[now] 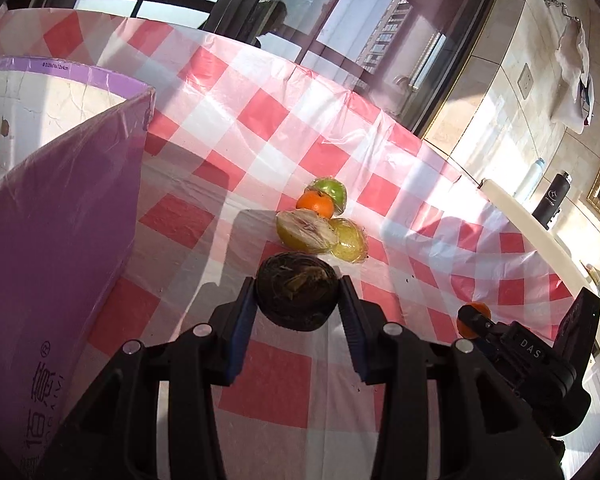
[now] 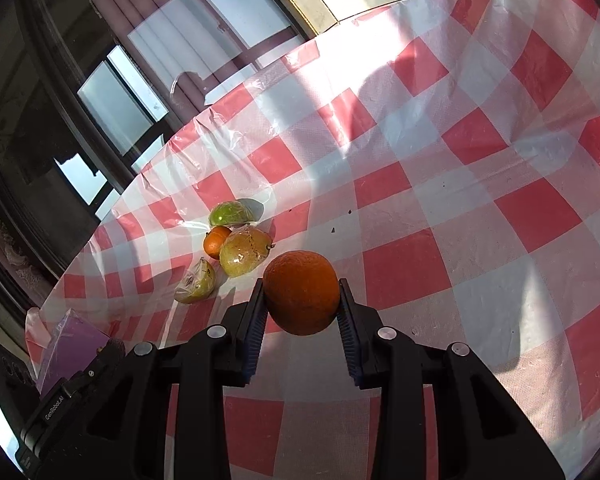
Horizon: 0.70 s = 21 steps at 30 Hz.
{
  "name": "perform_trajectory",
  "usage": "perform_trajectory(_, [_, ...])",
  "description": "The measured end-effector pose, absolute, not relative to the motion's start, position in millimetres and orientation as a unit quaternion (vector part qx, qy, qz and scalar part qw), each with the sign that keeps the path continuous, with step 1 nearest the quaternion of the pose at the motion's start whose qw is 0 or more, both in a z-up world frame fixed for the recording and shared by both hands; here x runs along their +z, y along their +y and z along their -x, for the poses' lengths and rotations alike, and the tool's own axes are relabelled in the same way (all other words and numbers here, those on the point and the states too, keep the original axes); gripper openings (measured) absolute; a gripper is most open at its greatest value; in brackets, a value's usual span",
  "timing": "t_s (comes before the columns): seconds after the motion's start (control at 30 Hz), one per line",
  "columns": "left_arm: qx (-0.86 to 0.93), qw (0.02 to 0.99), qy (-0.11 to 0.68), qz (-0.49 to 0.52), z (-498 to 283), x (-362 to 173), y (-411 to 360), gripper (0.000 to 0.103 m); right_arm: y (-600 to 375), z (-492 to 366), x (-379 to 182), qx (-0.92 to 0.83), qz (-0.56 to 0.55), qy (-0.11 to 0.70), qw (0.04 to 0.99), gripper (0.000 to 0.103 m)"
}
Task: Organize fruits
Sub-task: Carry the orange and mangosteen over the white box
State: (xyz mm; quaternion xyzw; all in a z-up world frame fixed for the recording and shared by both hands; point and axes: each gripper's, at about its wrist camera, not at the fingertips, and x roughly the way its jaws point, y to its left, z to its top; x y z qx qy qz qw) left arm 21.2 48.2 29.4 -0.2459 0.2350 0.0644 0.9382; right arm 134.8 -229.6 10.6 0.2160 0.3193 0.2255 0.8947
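The left tool [image 1: 299, 295] is clamped on a dark fruit [image 1: 296, 296]. The right tool [image 2: 302, 300] is clamped on an orange [image 2: 301, 291] above the table [image 2: 480, 200].

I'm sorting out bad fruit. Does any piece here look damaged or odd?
Yes. The fruit in the left gripper is dark, almost black and shrivelled, likely spoiled. A cut, plastic-wrapped half lies on the tablecloth among whole fruit.
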Motion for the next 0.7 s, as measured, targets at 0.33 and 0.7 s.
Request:
perform_trajectory(0.33, [0.031, 0.968, 0.165, 0.187, 62.7, 88.8, 12.9, 0.041, -223.8, -78.8, 23.3, 0.233, -0.219, 0.283, 0.904, 0.035])
perform_trajectory(0.7, [0.13, 0.976, 0.064, 0.163, 199.9, 161.6, 95.3, 0.041, -88.3, 50.1, 91.7, 0.414, -0.127, 0.24, 0.869, 0.035])
